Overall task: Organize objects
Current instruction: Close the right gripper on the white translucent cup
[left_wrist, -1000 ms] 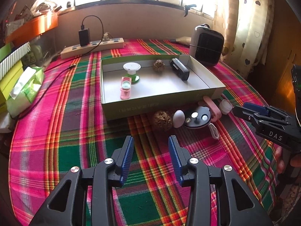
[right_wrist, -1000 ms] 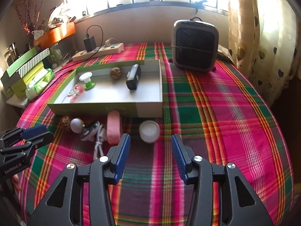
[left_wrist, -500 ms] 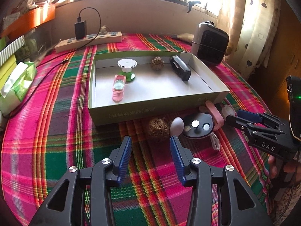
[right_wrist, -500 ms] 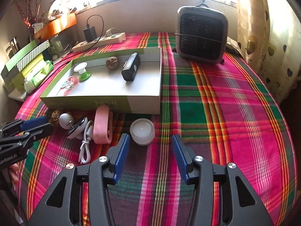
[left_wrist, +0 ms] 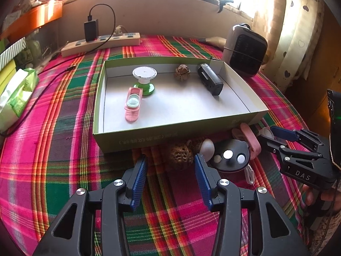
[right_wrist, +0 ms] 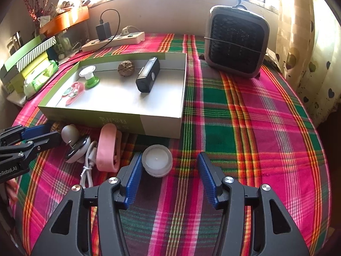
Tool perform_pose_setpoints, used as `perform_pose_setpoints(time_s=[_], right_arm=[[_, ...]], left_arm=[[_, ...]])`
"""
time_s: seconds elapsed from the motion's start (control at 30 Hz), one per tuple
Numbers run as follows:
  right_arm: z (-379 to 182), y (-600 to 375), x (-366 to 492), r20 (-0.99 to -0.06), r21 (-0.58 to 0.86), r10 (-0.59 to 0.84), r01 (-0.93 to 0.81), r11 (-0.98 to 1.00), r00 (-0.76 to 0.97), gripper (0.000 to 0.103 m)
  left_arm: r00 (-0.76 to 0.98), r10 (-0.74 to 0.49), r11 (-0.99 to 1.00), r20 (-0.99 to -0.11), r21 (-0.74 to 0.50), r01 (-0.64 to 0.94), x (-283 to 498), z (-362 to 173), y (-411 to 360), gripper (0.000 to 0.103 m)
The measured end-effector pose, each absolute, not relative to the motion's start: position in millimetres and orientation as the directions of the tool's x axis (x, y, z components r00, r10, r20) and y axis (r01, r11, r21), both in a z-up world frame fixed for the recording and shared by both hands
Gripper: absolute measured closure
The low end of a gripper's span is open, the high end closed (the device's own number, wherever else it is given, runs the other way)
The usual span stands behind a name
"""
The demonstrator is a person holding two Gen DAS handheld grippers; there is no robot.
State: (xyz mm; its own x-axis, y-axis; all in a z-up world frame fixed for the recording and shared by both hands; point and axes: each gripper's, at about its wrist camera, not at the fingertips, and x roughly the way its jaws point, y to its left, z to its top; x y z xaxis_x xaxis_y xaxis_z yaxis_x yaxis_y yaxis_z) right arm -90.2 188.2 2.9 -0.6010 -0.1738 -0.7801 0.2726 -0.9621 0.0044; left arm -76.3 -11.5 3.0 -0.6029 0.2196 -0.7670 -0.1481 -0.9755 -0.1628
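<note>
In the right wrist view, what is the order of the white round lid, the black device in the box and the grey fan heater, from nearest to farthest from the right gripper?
1. White round lid: on the cloth, just ahead of the right gripper, toward its left finger.
2. Black device: inside the box, ahead and left.
3. Grey fan heater: at the far end of the table, ahead and right.

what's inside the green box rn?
Four things in the green box: a green-and-white spool, a pink clip, a walnut and a black device. The near wall hides the floor strip behind it.
</note>
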Motion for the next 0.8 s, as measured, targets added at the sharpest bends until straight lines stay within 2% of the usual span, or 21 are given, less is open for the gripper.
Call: perform_pose_setpoints(time_s=[0.8], right_arm=[[3.0, 191.5, -93.9, -0.78, 0.001, -0.163, 0.259, -0.966, -0.604, 0.05]], left_arm=[[-0.605, 0.22, -0.974, -0.766, -0.202, -0.099, -86.5, 2.1, -14.6, 0.06]])
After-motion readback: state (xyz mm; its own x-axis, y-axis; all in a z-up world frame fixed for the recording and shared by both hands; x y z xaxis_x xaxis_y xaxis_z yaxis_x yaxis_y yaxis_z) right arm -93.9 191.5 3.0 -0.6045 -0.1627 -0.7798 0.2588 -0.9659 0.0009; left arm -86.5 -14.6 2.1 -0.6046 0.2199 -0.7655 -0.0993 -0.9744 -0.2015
